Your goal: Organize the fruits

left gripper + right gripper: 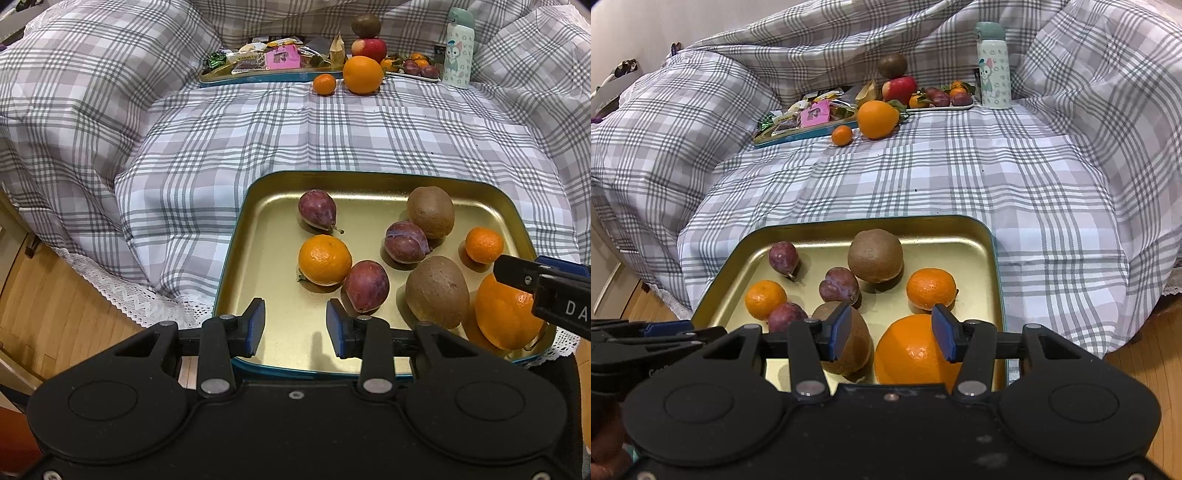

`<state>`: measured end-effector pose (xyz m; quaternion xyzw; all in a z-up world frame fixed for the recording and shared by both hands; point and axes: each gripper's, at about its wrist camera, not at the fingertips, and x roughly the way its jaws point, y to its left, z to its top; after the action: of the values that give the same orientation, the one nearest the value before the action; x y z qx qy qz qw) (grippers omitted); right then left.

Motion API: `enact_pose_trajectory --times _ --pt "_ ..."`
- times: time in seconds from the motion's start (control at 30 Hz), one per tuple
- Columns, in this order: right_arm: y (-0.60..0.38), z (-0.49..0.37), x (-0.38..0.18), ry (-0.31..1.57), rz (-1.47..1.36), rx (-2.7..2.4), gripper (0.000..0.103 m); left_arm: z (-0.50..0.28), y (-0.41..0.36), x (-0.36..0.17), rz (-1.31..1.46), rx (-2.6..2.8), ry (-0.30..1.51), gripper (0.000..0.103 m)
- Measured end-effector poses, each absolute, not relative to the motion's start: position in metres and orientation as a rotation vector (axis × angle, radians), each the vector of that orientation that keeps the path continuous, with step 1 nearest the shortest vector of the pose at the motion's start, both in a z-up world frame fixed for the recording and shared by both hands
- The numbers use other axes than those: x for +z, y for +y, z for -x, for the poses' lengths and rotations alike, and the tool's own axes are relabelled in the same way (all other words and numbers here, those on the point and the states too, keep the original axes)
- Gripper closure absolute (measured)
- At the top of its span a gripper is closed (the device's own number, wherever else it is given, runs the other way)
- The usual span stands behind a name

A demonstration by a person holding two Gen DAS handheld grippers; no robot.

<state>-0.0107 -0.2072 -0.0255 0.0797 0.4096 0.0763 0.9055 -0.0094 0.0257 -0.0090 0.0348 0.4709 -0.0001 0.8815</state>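
A gold tray (269, 221) (971, 236) lies on the checked cloth and holds plums, kiwis, mandarins and a large orange (506, 317) (908, 350). My left gripper (295, 326) is open and empty above the tray's near left edge, close to a plum (365, 284). My right gripper (892, 332) is open and empty just above the large orange, with a kiwi (849, 343) beside its left finger. The right gripper also shows at the right edge of the left wrist view (517, 273).
At the back lie a loose large orange (362, 74) (878, 119) and a small mandarin (324, 84) (842, 134), a tin of snacks (266, 75) (798, 133), a white plate with fruit (413, 74) (942, 105), and a bottle (458, 48) (993, 62). Wooden floor lies left.
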Motion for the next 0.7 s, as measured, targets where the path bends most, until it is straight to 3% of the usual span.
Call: enact_pose_trajectory --times 0.7 --pt "-0.2131 0.0135 -0.0285 0.85 -0.205 0.138 0.052 0.0102 0.0226 -0.0102 -0.083 0.001 1.016 0.058"
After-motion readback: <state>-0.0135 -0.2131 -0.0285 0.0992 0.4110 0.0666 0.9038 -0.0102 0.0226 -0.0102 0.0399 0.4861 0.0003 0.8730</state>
